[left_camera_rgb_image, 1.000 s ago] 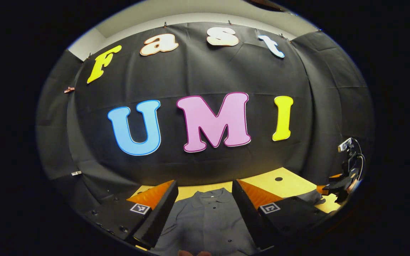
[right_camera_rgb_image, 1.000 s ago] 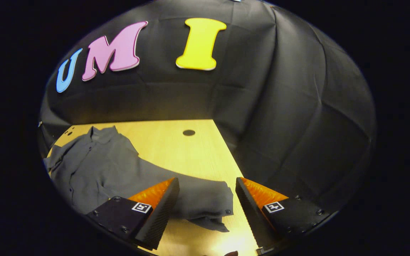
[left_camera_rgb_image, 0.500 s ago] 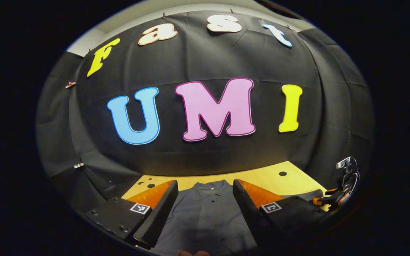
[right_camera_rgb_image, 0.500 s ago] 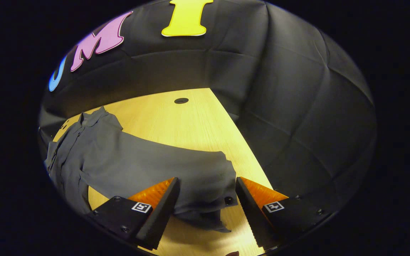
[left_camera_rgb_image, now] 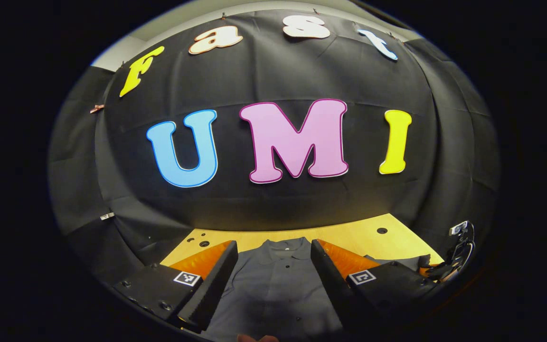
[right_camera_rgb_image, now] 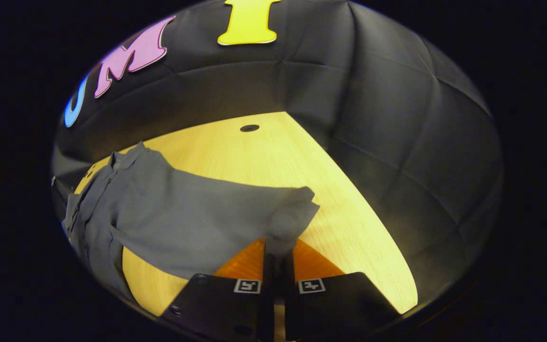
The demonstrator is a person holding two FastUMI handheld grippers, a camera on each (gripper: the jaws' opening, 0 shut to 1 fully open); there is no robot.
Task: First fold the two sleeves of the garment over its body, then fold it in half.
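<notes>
A grey button shirt (left_camera_rgb_image: 278,289) lies flat on the wooden table (left_camera_rgb_image: 349,235), collar toward the wall. In the left gripper view my left gripper (left_camera_rgb_image: 273,266) hovers open above the shirt's body, one finger on each side of the button placket. In the right gripper view the shirt's body (right_camera_rgb_image: 98,209) is at the left and one sleeve (right_camera_rgb_image: 216,213) stretches toward my right gripper (right_camera_rgb_image: 278,259), which is shut on the sleeve's cuff end (right_camera_rgb_image: 292,213) and holds it slightly off the table. The right gripper (left_camera_rgb_image: 454,259) also appears far right in the left gripper view.
The table (right_camera_rgb_image: 302,161) has a round hole (right_camera_rgb_image: 249,128) near its far edge and small holes (left_camera_rgb_image: 202,243) at the far left corner. Black cloth walls close off the back and right side. Bare wood lies right of the sleeve.
My right gripper has closed on the sleeve's cuff and raised it a little; it was open around the cuff before. The left gripper has tilted slightly, staying open over the shirt.
</notes>
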